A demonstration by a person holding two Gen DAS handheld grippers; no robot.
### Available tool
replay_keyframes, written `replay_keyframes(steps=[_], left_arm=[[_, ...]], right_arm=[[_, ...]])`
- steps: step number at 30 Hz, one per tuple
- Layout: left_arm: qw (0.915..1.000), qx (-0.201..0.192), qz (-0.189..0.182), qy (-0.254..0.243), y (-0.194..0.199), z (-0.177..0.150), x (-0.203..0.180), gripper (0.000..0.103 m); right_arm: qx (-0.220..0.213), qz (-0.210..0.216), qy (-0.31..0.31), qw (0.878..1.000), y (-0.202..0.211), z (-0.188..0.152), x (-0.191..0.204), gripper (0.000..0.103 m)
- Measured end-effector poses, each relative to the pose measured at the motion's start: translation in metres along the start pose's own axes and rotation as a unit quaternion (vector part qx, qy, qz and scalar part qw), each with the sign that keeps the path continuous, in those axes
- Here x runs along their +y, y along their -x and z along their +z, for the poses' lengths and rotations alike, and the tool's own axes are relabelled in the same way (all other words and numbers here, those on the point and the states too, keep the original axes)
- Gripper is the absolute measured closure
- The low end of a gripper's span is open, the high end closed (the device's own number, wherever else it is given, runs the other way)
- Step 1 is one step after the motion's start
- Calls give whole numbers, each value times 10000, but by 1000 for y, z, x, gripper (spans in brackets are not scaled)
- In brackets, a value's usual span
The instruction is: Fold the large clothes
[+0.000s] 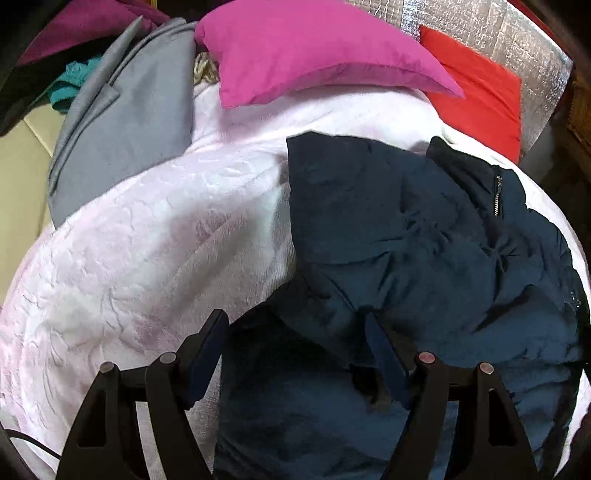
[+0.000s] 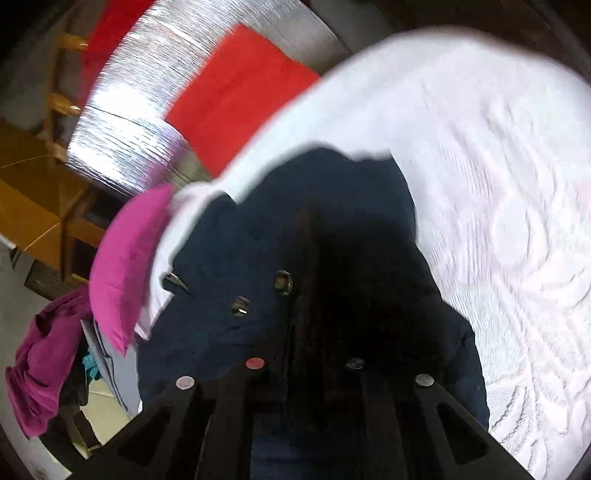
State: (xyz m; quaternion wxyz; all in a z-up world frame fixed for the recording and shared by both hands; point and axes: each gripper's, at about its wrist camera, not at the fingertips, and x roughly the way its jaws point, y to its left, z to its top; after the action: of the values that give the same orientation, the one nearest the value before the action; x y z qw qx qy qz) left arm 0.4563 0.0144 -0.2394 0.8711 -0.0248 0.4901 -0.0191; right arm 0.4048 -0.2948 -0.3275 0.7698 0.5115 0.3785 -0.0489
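A dark navy padded jacket (image 1: 424, 236) with a zipper lies crumpled on a pale pink bedspread (image 1: 147, 240). My left gripper (image 1: 295, 332) is open just above the jacket's near edge, its fingers apart, one over the bedspread and one over the jacket. In the right wrist view the jacket (image 2: 229, 258) with its snap buttons fills the middle. My right gripper (image 2: 306, 295) is narrowed on a dark fold of the jacket; its fingertips are lost in shadow.
A magenta pillow (image 1: 314, 55) and a red pillow (image 1: 480, 92) lie at the head of the bed against a silver padded panel (image 1: 498, 33). A grey garment (image 1: 125, 129) lies at the left. A wooden chair (image 2: 48, 173) and a magenta cloth (image 2: 44, 362) are beside the bed.
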Motion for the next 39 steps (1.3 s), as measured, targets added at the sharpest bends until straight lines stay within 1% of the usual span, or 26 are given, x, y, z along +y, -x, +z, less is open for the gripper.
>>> replay_keyframes(steps=[1, 2, 4, 5, 6, 7, 9, 11, 14, 15, 16, 18, 20, 21, 23, 25, 26, 27, 28, 29, 31, 32, 34, 35, 37, 39], left_arm=[[10000, -36, -33, 28, 2, 1, 2, 26], [9999, -93, -93, 103, 6, 2, 6, 26], [9992, -198, -223, 260, 13, 5, 11, 26], [9986, -256, -326, 336, 16, 6, 14, 26], [9977, -310, -441, 404, 18, 7, 16, 26], [9972, -333, -506, 447, 18, 9, 16, 26], [9955, -321, -692, 560, 16, 10, 20, 26], [9951, -230, -778, 573, 10, 10, 19, 26], [9968, 23, -660, 448, -6, 9, 10, 26], [9973, 73, -600, 405, -10, 7, 8, 26], [9980, 96, -509, 362, -13, 7, 5, 26], [9985, 42, -441, 313, -11, 6, 1, 26], [9985, -27, -457, 300, -8, 8, -1, 26], [9985, -35, -459, 310, -8, 9, -1, 26], [9986, 29, -425, 325, -11, 10, 0, 26], [9985, 136, -375, 381, -15, 10, 1, 26], [9984, 152, -370, 394, -15, 10, 1, 26], [9984, 157, -373, 389, -14, 10, 2, 26], [9984, 169, -371, 388, -12, 10, 2, 26], [9984, 165, -354, 404, -9, 10, 3, 26], [9984, 89, -352, 423, 1, 8, 6, 26], [9983, 42, -388, 428, 8, 8, 7, 26], [9974, -12, -556, 460, 20, 6, 7, 26], [9965, -39, -689, 480, 26, 5, 7, 26], [9942, -38, -955, 483, 35, 1, 4, 26], [9913, 28, -1226, 469, 41, -6, -1, 26]], right_arm=[[-7, 120, -23, 9999, 5, 2, 0, 85], [-129, 248, 63, 9996, 15, 4, 3, 85], [-563, 221, 253, 9978, 41, 10, 6, 71], [-667, 198, 263, 9972, 47, 11, 2, 46], [-808, 197, 265, 9962, 56, 13, -3, 22], [-899, 168, 288, 9954, 61, 16, -8, 20], [-805, 14, 276, 9964, 58, 21, -14, 20], [-572, 17, 222, 9981, 45, 25, -19, 20], [-113, -19, 155, 9998, 23, 25, -32, 20], [62, 50, 130, 9999, 15, 24, -34, 23], [163, 93, 141, 9997, 8, 22, -33, 28], [181, -48, 378, 9991, 2, 17, -28, 59], [44, -133, 655, 9978, 3, 13, -13, 72], [-109, -131, 821, 9965, 10, 11, -2, 75], [-368, -141, 1094, 9932, 19, 8, 16, 76], [-530, -322, 1263, 9900, 22, 5, 24, 76], [-470, -437, 1233, 9903, 17, 6, 20, 77], [-298, -608, 1103, 9916, 7, 7, 11, 76], [-139, -677, 958, 9930, 0, 8, 2, 76], [-22, -615, 754, 9953, -4, 9, -7, 73], [-12, -429, 476, 9979, 7, 12, -8, 69], [-67, -437, 441, 9981, 15, 14, -8, 68], [-397, -423, 442, 9973, 38, 13, -2, 56], [-552, -421, 460, 9965, 48, 11, -2, 47], [-730, -291, 515, 9956, 65, 5, 3, 46], [-705, -30, 541, 9960, 77, -4, 8, 46]])
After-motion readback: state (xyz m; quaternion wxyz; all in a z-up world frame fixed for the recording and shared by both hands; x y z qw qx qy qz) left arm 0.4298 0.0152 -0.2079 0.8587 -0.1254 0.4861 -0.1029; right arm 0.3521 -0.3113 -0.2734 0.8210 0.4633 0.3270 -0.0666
